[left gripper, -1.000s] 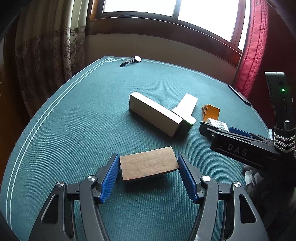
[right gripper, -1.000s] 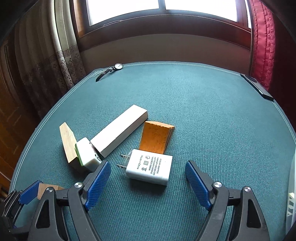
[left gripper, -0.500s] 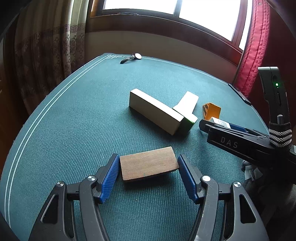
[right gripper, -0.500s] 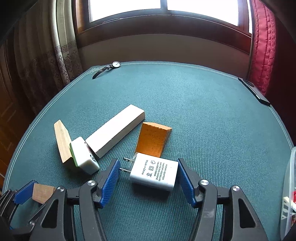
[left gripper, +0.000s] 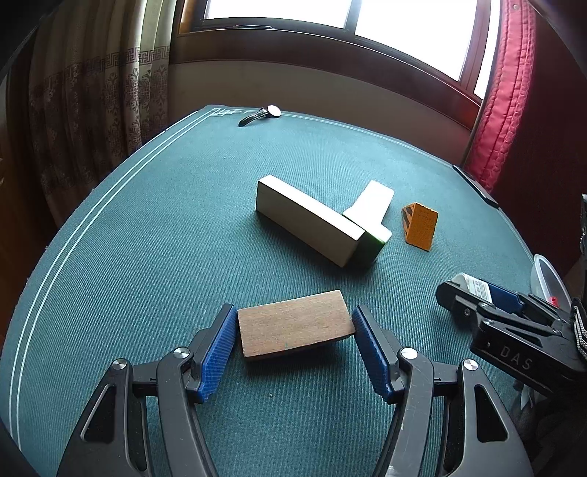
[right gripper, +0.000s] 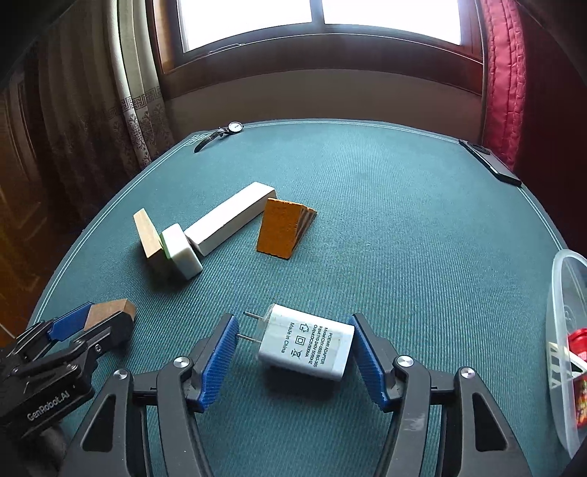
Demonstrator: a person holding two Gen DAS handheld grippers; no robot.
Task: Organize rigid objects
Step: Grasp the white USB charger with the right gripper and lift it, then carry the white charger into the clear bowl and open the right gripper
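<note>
Blocks and a charger on the green surface point(left gripper: 146, 257)

Brown wooden block point(left gripper: 295, 323) and white power adapter point(right gripper: 306, 341) sit clamped; long pale block point(left gripper: 306, 218), white-green piece point(right gripper: 181, 251) and orange wedge point(right gripper: 280, 227) cluster beyond.

Table cover point(right gripper: 422, 227): green ribbed cloth with white border lines, spread beneath and ahead of the tongs.
Wristwatch point(right gripper: 220, 134): far edge, ahead and left of the tongs; dark strap, white dial.
Window point(right gripper: 315, 18): beyond the table, bright panes, dark wooden frame.
Patterned curtain point(left gripper: 99, 106): far left.
Red curtain point(right gripper: 502, 73): far right.
</note>
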